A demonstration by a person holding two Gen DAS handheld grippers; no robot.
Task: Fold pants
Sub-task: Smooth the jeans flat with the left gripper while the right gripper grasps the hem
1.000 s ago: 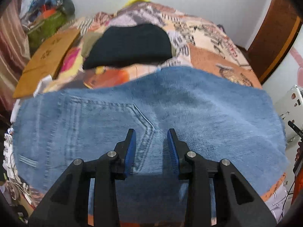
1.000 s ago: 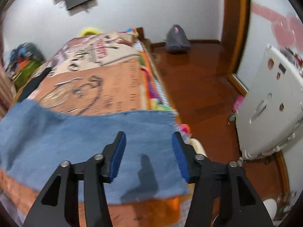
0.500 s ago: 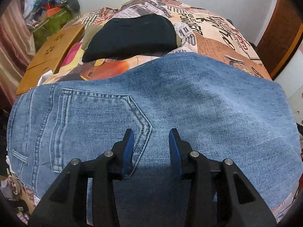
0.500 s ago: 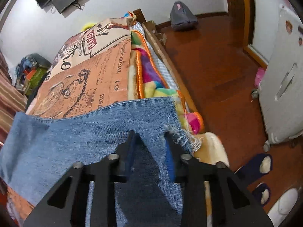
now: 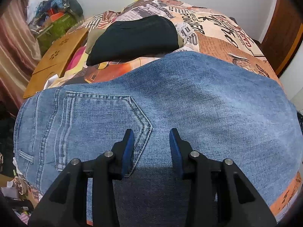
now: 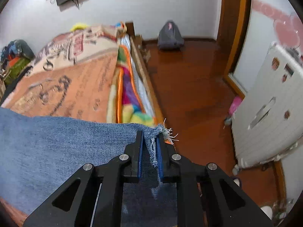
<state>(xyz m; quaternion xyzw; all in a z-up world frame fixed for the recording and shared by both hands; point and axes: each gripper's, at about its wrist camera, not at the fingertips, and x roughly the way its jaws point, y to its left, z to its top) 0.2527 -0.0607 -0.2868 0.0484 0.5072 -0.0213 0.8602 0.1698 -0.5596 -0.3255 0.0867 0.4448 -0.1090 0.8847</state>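
Patterned bedspread (image 5: 223, 37) carries the jeans (image 5: 189, 104), spread flat. Left gripper (image 5: 151, 141) hovers open beside the back pocket (image 5: 102, 124). Right gripper (image 6: 149, 147), open a second ago, now pinches the frayed hem (image 6: 157, 132), ready to fold.

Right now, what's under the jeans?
The jeans lie on a newspaper-print bedspread, visible beyond their far edge and at the near right corner. The denim hides whatever is directly beneath it. A black garment lies behind, apart.
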